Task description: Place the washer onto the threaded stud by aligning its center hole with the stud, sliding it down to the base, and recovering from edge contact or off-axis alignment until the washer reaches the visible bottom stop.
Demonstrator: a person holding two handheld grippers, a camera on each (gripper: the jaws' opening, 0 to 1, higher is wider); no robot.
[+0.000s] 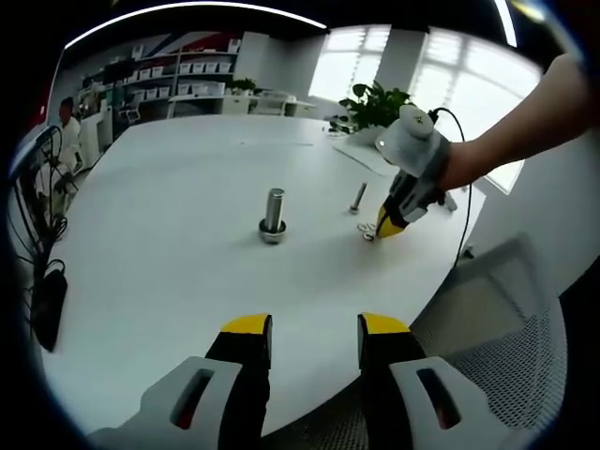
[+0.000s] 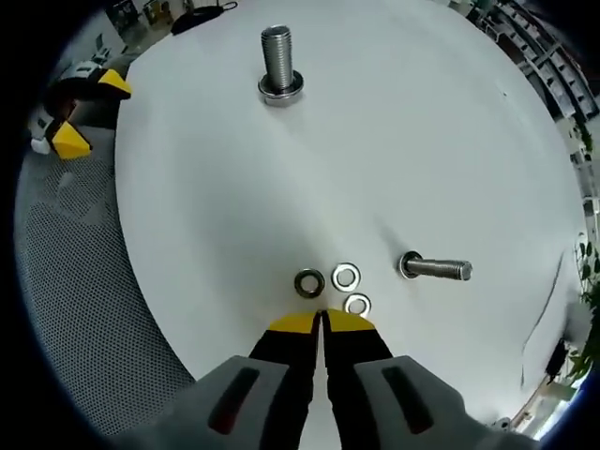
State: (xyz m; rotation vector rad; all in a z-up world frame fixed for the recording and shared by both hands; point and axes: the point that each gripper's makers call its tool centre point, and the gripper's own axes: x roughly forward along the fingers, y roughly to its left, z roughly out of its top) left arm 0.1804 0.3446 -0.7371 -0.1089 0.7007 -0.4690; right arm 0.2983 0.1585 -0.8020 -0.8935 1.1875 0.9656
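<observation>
So the right gripper has its yellow-tipped jaws pressed together with basically no gap, and there's nothing between them. It's sitting low over the white table, tips right at a little cluster of three washers. The darker washer is just ahead of the left jaw tip, a shinier washer is right beside it, and a third washer lies just off the right jaw tip. None of them is being held; they all lie flat on the table.

A bit past the washers, a spare bolt lies on its side, threads pointing away from the cluster. Farther out, well apart from the washers, the stud stands upright on its wide base, bare threads all the way down.

In the left gripper view, the left gripper hangs at the near edge of the table with its jaws wide apart and empty. Ahead of it the stud stands in the middle of the table, and off to the right a hand holds the right gripper tip-down at the washers, with the bolt just behind. A mesh chair sits beside the table, and a potted plant at the far end.
</observation>
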